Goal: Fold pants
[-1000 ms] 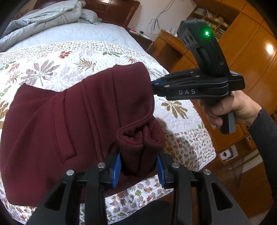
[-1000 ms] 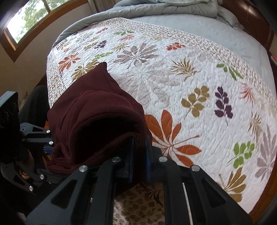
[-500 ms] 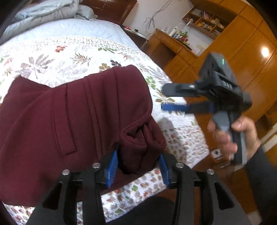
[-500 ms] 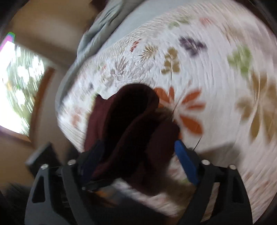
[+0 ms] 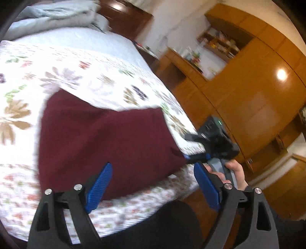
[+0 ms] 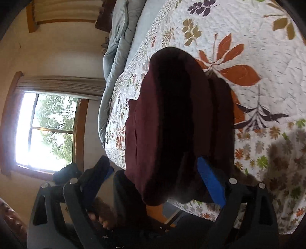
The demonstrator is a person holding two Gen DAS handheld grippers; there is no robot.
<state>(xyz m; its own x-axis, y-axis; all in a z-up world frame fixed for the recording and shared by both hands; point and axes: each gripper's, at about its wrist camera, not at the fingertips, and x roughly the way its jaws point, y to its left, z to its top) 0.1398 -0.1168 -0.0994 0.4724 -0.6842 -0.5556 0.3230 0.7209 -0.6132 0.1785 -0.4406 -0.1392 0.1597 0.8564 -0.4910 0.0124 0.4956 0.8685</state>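
Observation:
The maroon pants (image 5: 107,141) lie folded into a flat block on the floral quilt (image 5: 63,76) near the bed's front edge. My left gripper (image 5: 153,185) is open and empty, its blue pads just in front of the fold. My right gripper (image 6: 155,182) is open too, tilted on its side, with the folded pants (image 6: 172,122) lying between and beyond its pads. In the left wrist view the right gripper (image 5: 214,145) sits at the pants' right corner, held by a hand.
A grey duvet (image 5: 57,17) is bunched at the head of the bed. Wooden cabinets (image 5: 248,99) and a desk with shelves stand to the right. A window (image 6: 45,130) is on the far side in the right wrist view.
Both grippers have let go of the pants and opened wide. The bunched end that the left gripper held now lies flat. The right gripper has rolled sideways and dropped to the pants' corner.

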